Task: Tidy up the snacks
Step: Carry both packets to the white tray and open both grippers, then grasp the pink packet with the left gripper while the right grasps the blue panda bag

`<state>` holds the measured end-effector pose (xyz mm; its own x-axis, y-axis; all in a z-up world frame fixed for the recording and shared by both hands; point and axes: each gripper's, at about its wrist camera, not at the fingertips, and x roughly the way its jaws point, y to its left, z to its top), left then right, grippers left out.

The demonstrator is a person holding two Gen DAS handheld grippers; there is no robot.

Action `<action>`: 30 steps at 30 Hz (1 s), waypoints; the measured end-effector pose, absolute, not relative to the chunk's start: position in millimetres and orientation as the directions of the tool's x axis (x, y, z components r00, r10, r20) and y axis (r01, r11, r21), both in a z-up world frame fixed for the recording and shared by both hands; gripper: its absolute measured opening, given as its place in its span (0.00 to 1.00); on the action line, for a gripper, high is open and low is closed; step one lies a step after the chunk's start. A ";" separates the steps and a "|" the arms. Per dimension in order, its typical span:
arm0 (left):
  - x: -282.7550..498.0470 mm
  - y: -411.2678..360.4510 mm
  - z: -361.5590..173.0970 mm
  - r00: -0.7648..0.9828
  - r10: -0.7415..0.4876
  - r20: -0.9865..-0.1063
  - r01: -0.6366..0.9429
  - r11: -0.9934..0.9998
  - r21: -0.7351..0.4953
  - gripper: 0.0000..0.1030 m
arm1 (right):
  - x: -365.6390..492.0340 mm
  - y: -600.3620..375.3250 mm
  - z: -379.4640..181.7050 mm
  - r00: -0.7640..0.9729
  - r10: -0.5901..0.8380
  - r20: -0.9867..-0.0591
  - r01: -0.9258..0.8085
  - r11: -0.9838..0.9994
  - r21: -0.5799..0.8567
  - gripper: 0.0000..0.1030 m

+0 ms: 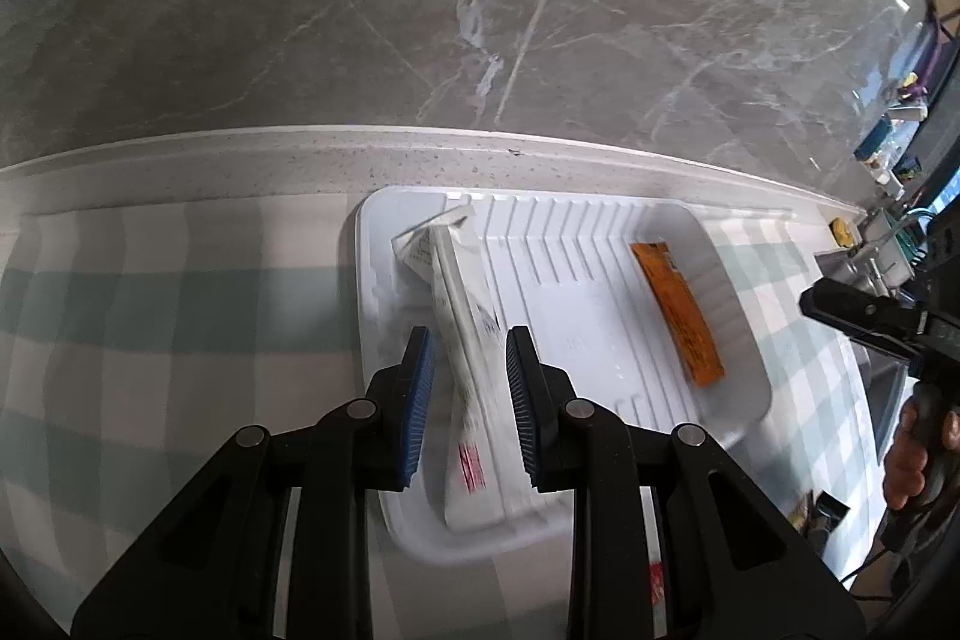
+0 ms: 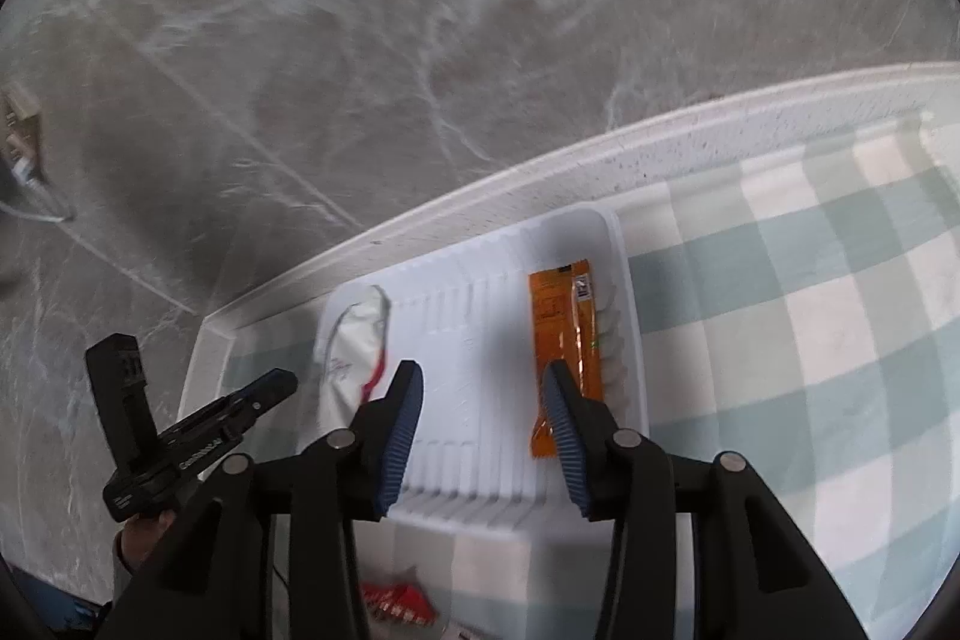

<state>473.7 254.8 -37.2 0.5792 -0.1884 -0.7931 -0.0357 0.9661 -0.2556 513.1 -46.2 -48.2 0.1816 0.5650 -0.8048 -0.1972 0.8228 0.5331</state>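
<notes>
A white tray (image 1: pixel 570 292) (image 2: pixel 468 340) stands on a checked cloth near the counter's far edge. In its left part lies a long white snack packet (image 1: pixel 462 292) (image 2: pixel 354 346), its top end against the tray's corner. A slim orange packet (image 1: pixel 681 316) (image 2: pixel 561 316) lies in the right part. My left gripper (image 1: pixel 468 340) (image 2: pixel 288 379) hangs over the white packet with its jaws nearly together. The packet shows through the narrow gap, and I cannot see the pads pressing on it. My right gripper (image 2: pixel 480 370) (image 1: pixel 816 301) is open above the tray, its right finger over the orange packet's near end, nothing between the pads.
A green-and-white checked cloth (image 2: pixel 810 340) covers the counter, whose speckled white edge (image 1: pixel 420 154) runs behind the tray, grey marble beyond. A red packet (image 2: pixel 396 601) lies near the front. Small cluttered items (image 1: pixel 888 148) sit far right. A person's hand (image 1: pixel 906 466) holds the right gripper.
</notes>
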 end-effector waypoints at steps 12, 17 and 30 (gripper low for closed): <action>364.4 217.6 -10.8 0.562 -0.236 -0.793 0.001 0.959 -0.285 0.23 | 428.5 -76.4 13.8 0.233 0.611 -0.757 -0.265 0.788 0.555 0.53; 316.0 195.6 -17.9 0.521 -0.252 -0.815 0.017 0.958 -0.285 0.23 | 387.1 -93.0 26.6 0.228 0.608 -0.761 -0.282 0.789 0.546 0.54; 252.4 175.2 -52.9 0.422 -0.232 -0.877 -0.028 0.963 -0.268 0.23 | 299.7 -126.0 5.6 0.149 0.574 -0.805 -0.272 0.807 0.524 0.55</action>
